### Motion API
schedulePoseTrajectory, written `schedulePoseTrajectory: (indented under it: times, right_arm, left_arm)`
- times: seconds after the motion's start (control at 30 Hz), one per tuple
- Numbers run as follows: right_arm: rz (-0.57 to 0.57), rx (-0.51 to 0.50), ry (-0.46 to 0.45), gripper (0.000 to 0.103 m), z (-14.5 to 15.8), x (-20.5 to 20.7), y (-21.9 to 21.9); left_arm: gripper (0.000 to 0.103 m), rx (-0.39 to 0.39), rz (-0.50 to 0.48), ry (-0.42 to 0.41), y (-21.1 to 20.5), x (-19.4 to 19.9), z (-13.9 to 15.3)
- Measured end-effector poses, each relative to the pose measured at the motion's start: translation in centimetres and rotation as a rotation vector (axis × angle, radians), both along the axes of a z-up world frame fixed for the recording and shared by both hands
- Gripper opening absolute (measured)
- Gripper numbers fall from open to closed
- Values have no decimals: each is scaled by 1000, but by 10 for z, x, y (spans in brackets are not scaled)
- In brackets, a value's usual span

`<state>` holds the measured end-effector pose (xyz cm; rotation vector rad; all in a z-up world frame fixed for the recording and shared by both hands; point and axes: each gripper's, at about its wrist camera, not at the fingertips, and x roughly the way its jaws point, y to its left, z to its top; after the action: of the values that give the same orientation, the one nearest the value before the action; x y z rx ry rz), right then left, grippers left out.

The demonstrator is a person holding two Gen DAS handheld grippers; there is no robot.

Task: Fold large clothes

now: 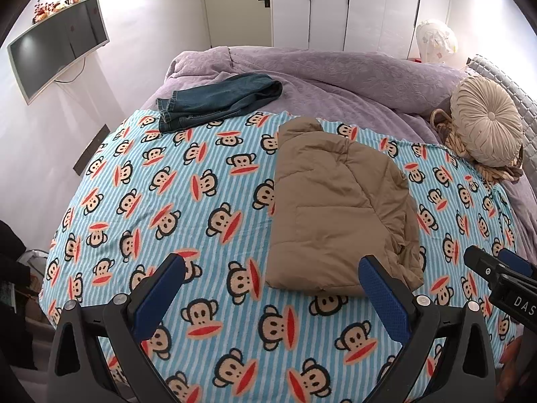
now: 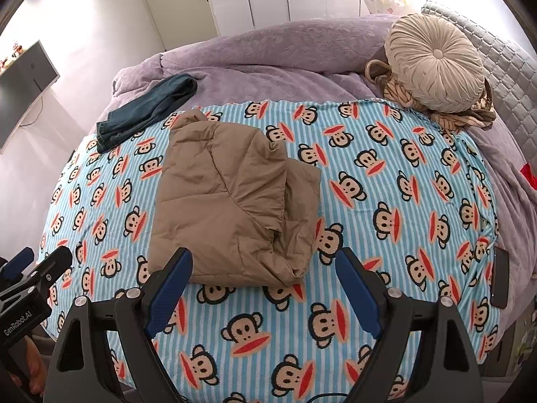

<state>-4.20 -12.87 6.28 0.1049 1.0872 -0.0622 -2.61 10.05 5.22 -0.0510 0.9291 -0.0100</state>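
A tan padded jacket (image 1: 339, 208) lies folded into a thick bundle on the blue striped monkey-print blanket (image 1: 167, 201); it also shows in the right wrist view (image 2: 231, 201). My left gripper (image 1: 272, 278) is open and empty, held above the blanket just in front of the jacket's near edge. My right gripper (image 2: 263, 275) is open and empty, also just in front of the jacket's near edge. The right gripper's tip shows at the right of the left wrist view (image 1: 496, 268). The left gripper's tip shows at the left of the right wrist view (image 2: 37, 265).
Folded blue jeans (image 1: 214, 100) lie at the blanket's far left edge. A purple quilt (image 1: 335, 74) covers the bed behind. A round beige cushion (image 1: 486, 124) rests on a striped cloth at the far right. A dark phone (image 2: 500, 275) lies at the bed's right edge. A TV (image 1: 57, 47) hangs on the left wall.
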Motion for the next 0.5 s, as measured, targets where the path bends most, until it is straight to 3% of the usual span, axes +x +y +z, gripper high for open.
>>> schedulePoseTrajectory:
  times: [0.5]
  right_arm:
    - [-9,-1,1,89,-1,-2,2]
  left_arm:
    - [103,9,-9,-4,0,1,0]
